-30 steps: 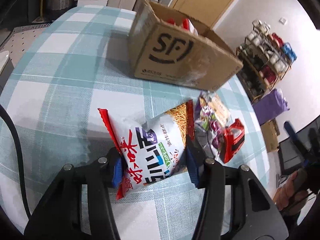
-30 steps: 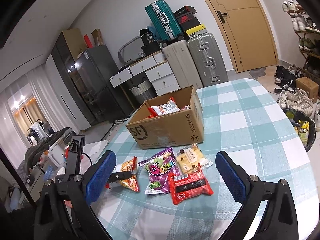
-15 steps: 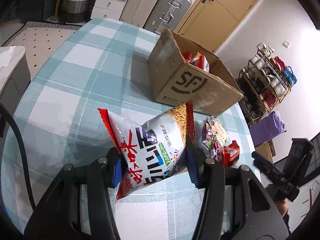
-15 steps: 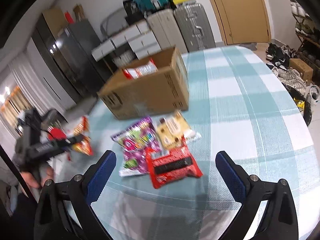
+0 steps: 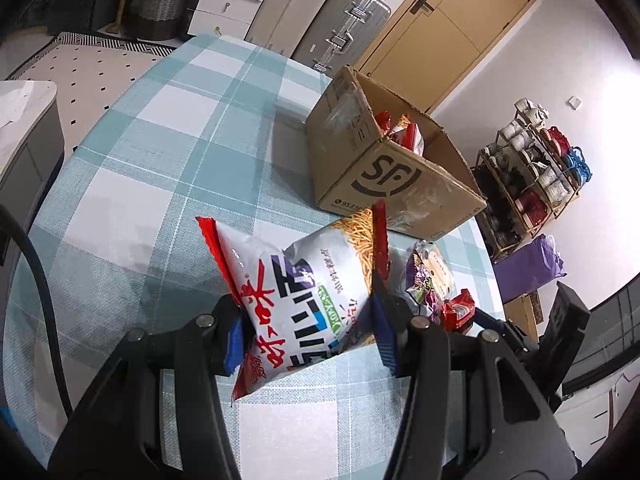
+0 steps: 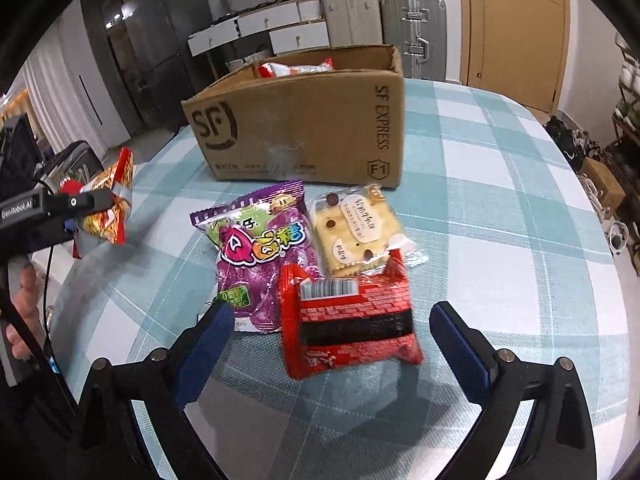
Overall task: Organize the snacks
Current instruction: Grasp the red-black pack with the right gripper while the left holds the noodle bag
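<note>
My left gripper is shut on a white and red noodle-snack bag and holds it above the checked table. The right wrist view shows that gripper and bag at the far left. An open SF cardboard box with snack packs inside stands behind. My right gripper hangs low over a red packet. Its jaws are closing, the packet lies between them, and the pads are clear of it. A purple candy bag and a biscuit pack lie beside the packet.
Suitcases and white drawers stand behind the table, beside a wooden door. A shoe rack is off the table's right side. The table's rounded edge curves close on the right. A hand grips the left tool.
My right gripper has dropped and tipped down over the red packet, which now lies between its narrowing jaws. The left gripper drew back from the box with its bag, then held still.
</note>
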`<action>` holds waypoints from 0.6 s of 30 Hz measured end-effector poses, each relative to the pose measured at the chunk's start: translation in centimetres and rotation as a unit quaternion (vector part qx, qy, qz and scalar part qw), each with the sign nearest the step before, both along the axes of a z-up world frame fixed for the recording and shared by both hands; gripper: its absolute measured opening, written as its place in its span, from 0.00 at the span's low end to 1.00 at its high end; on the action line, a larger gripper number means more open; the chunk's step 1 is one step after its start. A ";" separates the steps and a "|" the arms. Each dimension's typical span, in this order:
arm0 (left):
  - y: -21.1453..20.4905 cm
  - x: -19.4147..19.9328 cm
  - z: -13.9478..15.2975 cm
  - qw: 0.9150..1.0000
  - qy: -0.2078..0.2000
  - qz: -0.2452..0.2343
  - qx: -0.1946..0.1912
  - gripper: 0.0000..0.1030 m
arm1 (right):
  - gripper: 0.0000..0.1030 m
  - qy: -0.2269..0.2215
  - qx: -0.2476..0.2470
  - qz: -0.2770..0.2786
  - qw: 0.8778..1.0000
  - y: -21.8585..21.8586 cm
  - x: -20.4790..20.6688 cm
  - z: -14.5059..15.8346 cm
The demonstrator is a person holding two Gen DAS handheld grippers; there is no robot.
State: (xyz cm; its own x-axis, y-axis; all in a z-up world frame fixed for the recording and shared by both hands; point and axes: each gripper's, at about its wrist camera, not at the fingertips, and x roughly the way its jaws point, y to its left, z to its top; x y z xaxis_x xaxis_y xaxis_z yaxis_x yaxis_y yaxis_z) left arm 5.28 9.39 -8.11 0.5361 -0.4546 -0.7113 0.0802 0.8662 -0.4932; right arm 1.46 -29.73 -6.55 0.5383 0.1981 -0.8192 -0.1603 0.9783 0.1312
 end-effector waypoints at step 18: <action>-0.1 -0.1 0.0 1.000 0.003 0.000 -0.002 0.47 | 0.49 0.031 0.045 -0.017 0.998 -1.6 0.3 -0.8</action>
State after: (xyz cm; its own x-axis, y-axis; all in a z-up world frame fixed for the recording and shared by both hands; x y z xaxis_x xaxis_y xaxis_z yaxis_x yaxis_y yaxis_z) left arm 5.16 9.33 -8.09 0.5322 -0.4568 -0.7129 0.0766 0.8645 -0.4968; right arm 1.78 -31.37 -7.34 0.4944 0.2552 -0.8309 -0.1155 0.9667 0.2282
